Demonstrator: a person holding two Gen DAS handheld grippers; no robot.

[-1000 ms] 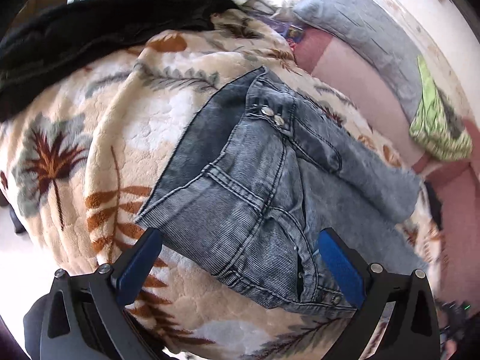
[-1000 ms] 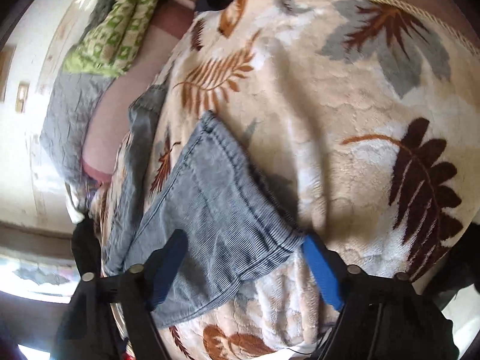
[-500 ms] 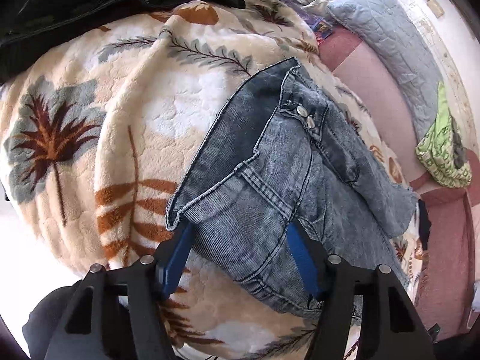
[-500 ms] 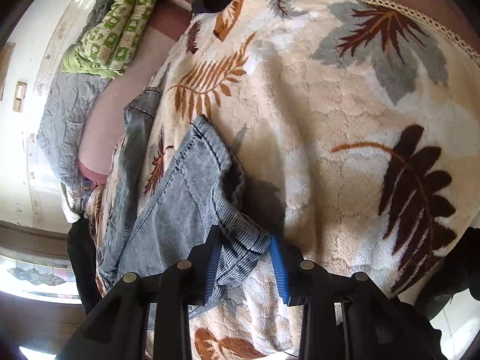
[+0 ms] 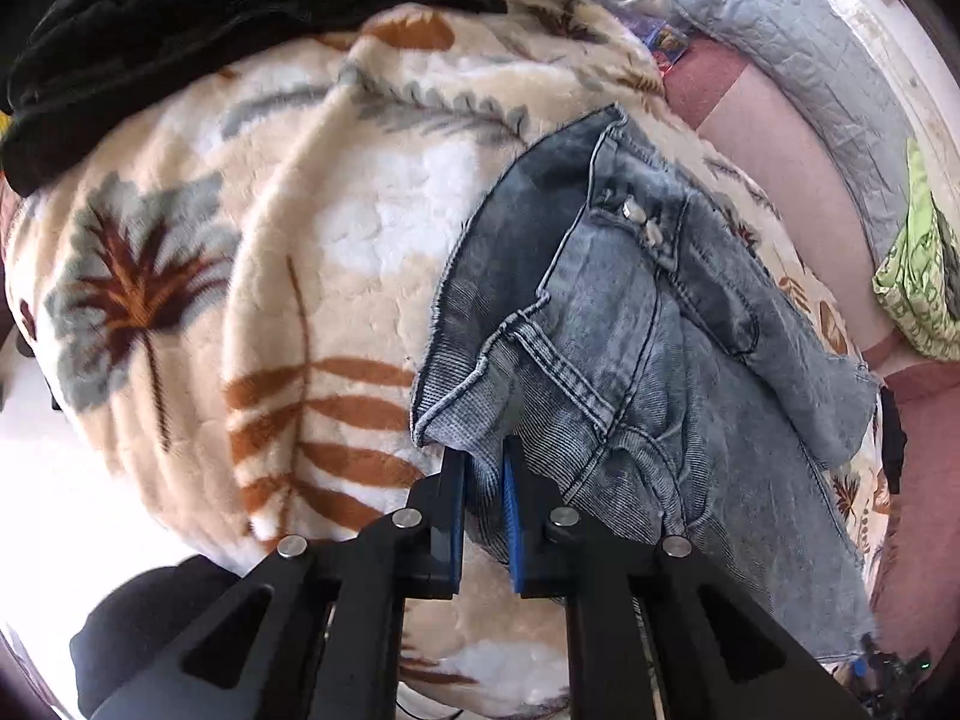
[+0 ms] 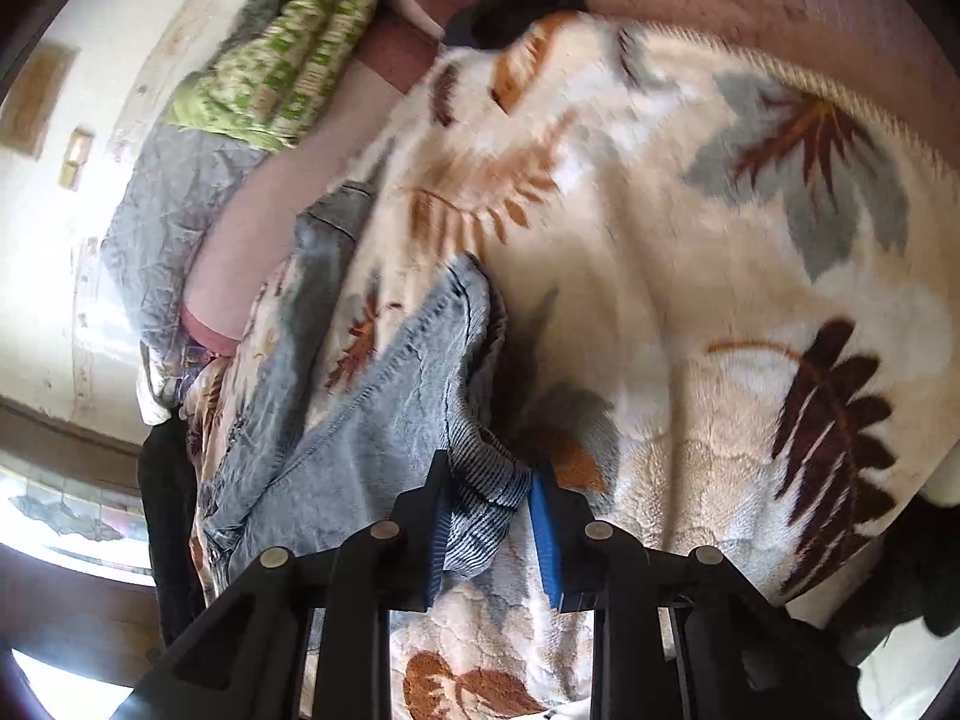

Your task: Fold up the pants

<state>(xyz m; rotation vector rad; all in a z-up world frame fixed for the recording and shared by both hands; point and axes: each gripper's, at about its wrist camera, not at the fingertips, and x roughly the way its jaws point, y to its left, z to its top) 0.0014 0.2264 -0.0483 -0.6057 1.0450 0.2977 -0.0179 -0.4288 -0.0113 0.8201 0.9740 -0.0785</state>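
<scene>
Grey-blue denim pants (image 5: 648,348) lie on a cream blanket with leaf prints (image 5: 240,276). In the left wrist view I see the waist end with two metal buttons. My left gripper (image 5: 483,468) is shut on the near corner of the waistband and lifts it slightly. In the right wrist view the leg end of the pants (image 6: 384,396) is bunched up. My right gripper (image 6: 489,480) is shut on the hem of the leg, which rises off the blanket (image 6: 690,276).
A black garment (image 5: 198,18) lies at the far edge of the blanket. A grey quilted pillow (image 5: 798,60) and a green patterned cloth (image 5: 918,276) lie on the pink sheet (image 5: 774,144) by the wall. A dark object (image 6: 516,6) sits beyond the blanket.
Both grippers went from open around the denim to shut on it. The waistband corner and the leg hem have bunched and lifted off the blanket.
</scene>
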